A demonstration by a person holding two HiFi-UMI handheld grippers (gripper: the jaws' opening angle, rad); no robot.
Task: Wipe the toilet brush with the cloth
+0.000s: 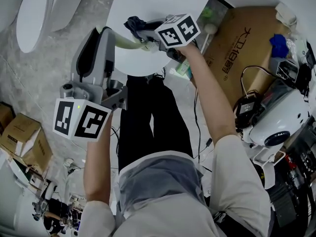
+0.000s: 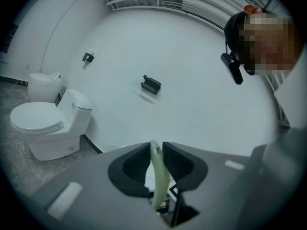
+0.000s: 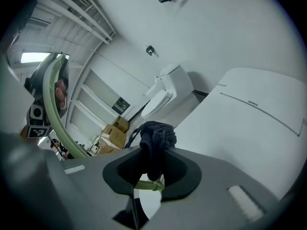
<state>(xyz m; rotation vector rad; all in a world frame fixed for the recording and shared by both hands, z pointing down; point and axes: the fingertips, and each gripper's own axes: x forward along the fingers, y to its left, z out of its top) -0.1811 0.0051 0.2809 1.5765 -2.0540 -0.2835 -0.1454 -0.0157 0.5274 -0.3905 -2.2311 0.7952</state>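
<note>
The toilet brush has a pale green, curved handle point(image 1: 127, 42) that spans between both grippers above a white toilet. My left gripper point(image 1: 101, 30) is shut on one end of the handle point(image 2: 156, 169), which stands upright between its pads. My right gripper point(image 1: 144, 34) is shut on a dark cloth point(image 1: 135, 23). In the right gripper view the cloth point(image 3: 154, 140) bunches up out of the jaws, and the green handle point(image 3: 147, 185) crosses just under it. The handle point(image 3: 52, 104) also arcs up at that view's left. The brush head is hidden.
A white toilet lid point(image 1: 148, 4) lies below the grippers, with another toilet point(image 1: 30, 14) at the far left. A large cardboard box point(image 1: 242, 48), a white device point(image 1: 276, 125) and cables crowd the right. Small boxes point(image 1: 22, 137) sit on the floor at left.
</note>
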